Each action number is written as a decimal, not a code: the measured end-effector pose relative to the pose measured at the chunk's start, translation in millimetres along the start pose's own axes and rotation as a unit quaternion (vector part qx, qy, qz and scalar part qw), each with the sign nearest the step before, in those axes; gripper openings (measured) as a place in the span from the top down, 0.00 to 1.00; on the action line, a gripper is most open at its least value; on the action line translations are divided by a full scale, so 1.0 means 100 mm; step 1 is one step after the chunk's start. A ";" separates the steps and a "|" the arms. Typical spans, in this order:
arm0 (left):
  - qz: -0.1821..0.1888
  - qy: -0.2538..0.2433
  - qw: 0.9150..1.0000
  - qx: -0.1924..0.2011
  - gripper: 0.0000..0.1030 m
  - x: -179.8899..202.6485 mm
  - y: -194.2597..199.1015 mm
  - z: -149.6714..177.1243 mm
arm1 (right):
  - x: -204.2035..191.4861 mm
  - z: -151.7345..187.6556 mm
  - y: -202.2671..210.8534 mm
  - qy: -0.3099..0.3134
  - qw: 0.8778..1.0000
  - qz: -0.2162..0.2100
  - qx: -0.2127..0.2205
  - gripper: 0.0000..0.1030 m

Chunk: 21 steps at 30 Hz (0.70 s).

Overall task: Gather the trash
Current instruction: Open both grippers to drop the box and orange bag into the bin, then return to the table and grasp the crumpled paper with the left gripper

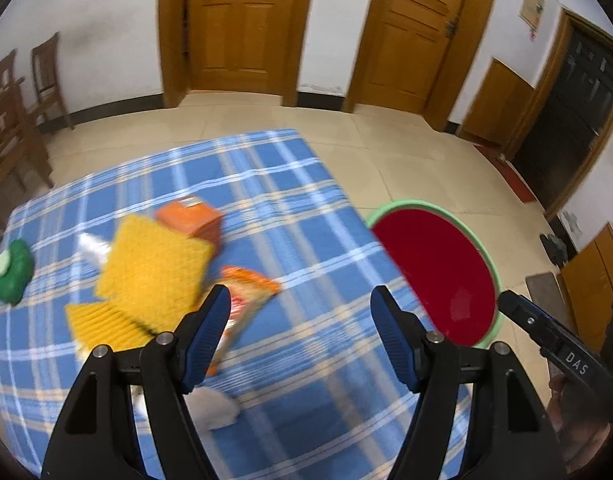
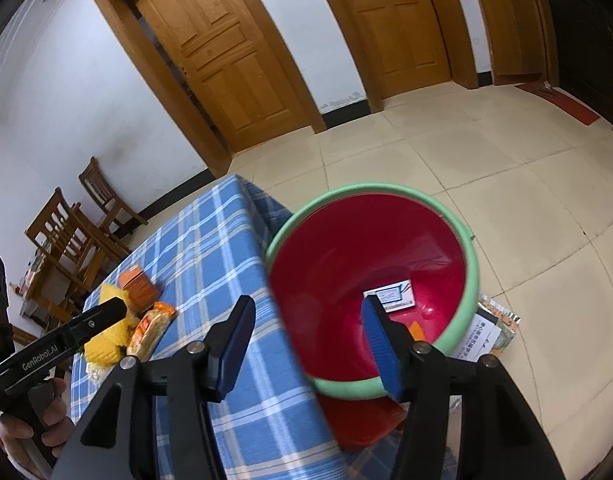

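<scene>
Red inside and green at the rim, the trash bucket (image 2: pixel 370 280) fills the centre right of the right wrist view, beside the edge of the blue plaid table (image 2: pixel 210 248); a white card (image 2: pixel 392 295) lies at its bottom. On the cloth, lower left, sit an orange box (image 1: pixel 190 220), yellow cloths (image 1: pixel 154 272) and a snack packet (image 1: pixel 246 300). Both the left gripper (image 1: pixel 302 332) and the right gripper (image 2: pixel 306 344) gape wide, holding nothing.
</scene>
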<state>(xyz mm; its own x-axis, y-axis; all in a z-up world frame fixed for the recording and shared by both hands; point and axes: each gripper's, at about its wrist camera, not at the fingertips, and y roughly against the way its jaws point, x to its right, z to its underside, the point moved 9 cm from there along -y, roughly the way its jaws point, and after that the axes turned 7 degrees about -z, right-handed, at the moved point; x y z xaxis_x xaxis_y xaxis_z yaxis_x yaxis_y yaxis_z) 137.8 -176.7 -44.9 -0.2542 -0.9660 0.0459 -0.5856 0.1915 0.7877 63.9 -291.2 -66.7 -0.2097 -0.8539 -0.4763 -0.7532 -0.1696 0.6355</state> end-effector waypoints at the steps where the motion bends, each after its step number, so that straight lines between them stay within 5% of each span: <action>1: -0.007 0.008 1.000 0.001 0.30 -0.10 0.02 0.02 | -0.04 0.02 -0.01 0.004 1.000 -0.002 -0.002 0.43; 21: -0.091 0.115 0.989 -0.022 0.30 -1.55 0.05 0.63 | -0.70 0.38 -0.28 0.052 0.997 -0.025 -0.049 0.38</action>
<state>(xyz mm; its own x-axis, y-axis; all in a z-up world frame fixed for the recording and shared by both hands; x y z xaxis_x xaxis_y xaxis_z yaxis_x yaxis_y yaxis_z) 126.0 -15.0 -87.3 0.0382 -0.9986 0.0354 -0.5696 0.0073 0.8219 76.1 -207.9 -73.6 -0.1035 -0.8890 -0.4460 -0.6949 -0.2562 0.6719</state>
